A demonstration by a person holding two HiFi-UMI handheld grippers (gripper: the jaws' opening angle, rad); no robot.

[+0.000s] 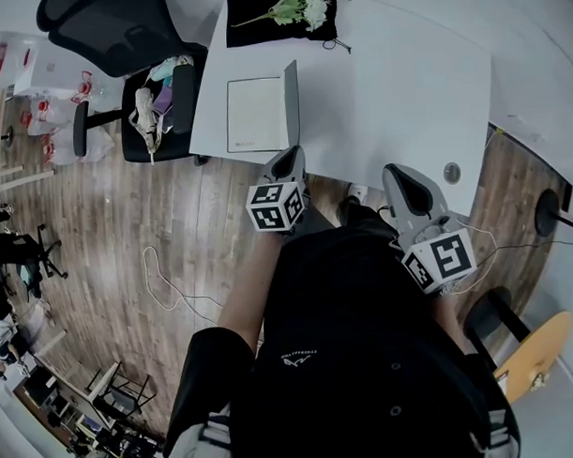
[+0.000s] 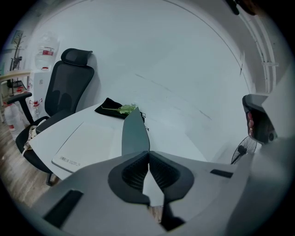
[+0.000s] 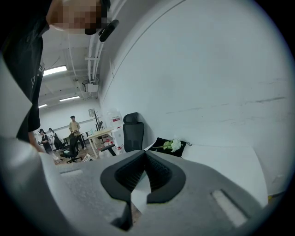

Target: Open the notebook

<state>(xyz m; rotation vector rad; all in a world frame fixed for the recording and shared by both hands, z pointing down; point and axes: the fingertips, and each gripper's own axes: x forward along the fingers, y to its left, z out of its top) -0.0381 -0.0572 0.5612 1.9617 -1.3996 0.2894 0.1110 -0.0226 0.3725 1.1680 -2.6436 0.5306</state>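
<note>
The notebook (image 1: 255,115) lies near the white table's (image 1: 404,88) front left edge, a white page facing up. Its dark grey cover (image 1: 291,103) stands upright along the right side. My left gripper (image 1: 288,158) is at the cover's near end. In the left gripper view the cover (image 2: 135,132) rises from between the closed jaws of that gripper (image 2: 148,153), so it is shut on the cover, with the white page (image 2: 85,143) to the left. My right gripper (image 1: 404,182) hangs at the table's near edge, shut with nothing in it (image 3: 145,153).
A black cloth (image 1: 261,22) with a white flower (image 1: 298,7) lies at the table's far side. A black office chair (image 1: 160,106) piled with things stands left of the table. A round grommet (image 1: 452,172) sits near the front right edge. A cable (image 1: 171,284) trails across the wooden floor.
</note>
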